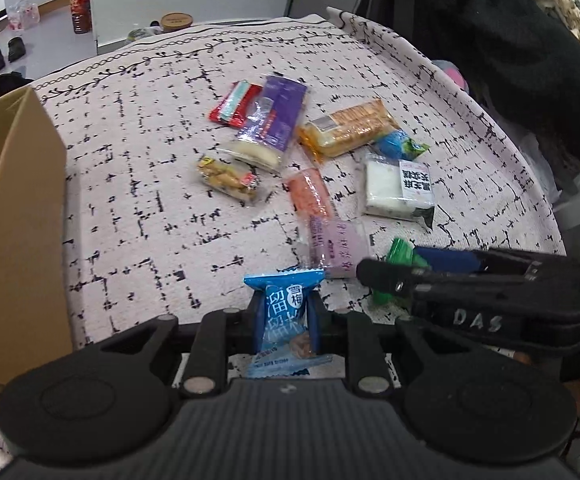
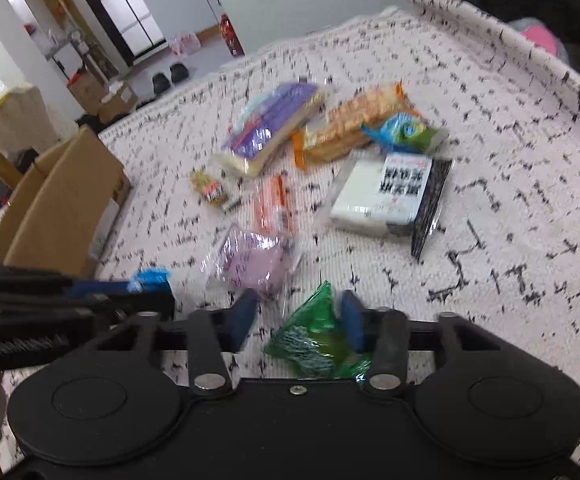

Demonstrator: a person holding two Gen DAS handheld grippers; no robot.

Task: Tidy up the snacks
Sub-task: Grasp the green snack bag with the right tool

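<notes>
My left gripper (image 1: 284, 312) is shut on a blue snack packet (image 1: 286, 320), held just above the patterned cloth. My right gripper (image 2: 297, 316) is open around a green snack packet (image 2: 317, 336) that lies between its blue pads; the packet leans against the right pad. The right gripper also shows in the left wrist view (image 1: 393, 276), over the green packet (image 1: 399, 252). A pile of snacks lies beyond: purple pack (image 1: 278, 112), orange crackers (image 1: 345, 126), white cake pack (image 1: 399, 188), pink-and-lilac pack (image 1: 321, 216), small yellow pack (image 1: 228, 178).
An open cardboard box (image 1: 22, 208) stands at the left edge of the table; it also shows in the right wrist view (image 2: 62, 200). A red pack (image 1: 236, 104) and a blue-green pack (image 1: 401, 146) lie in the pile. The table edge (image 1: 529, 152) curves at right.
</notes>
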